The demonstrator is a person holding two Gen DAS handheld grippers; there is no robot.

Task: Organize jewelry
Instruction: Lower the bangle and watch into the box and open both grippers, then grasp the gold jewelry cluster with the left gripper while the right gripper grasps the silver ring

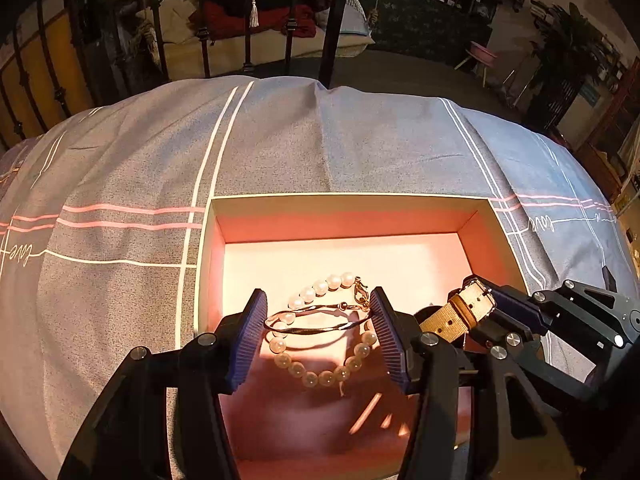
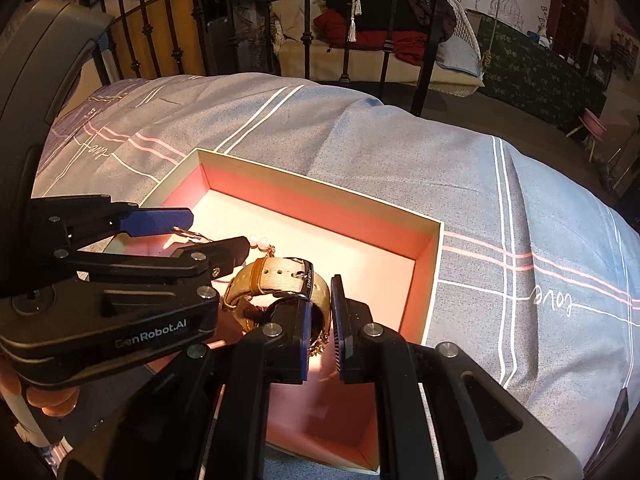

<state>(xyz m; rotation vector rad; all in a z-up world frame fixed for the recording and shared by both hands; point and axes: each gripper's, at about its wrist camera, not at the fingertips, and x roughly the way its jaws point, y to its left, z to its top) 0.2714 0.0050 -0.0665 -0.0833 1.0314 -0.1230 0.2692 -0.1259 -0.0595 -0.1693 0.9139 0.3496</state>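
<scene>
An open cardboard box (image 1: 348,200) with a pink inside lies on the bed; it also shows in the right wrist view (image 2: 434,264). My left gripper (image 1: 319,322) is over the box with a thin gold bangle (image 1: 316,330) spanning between its fingers; whether they press it I cannot tell. A pearl bracelet (image 1: 320,378) lies on the box floor below. My right gripper (image 2: 322,314) is shut on a watch with a beige strap (image 2: 280,276), held inside the box; the watch also shows in the left wrist view (image 1: 460,314).
The box sits on a grey bedspread (image 1: 320,140) with white and pink stripes. A black metal bed frame (image 1: 336,20) stands at the far edge. A chair piled with clothes (image 2: 380,32) is beyond it.
</scene>
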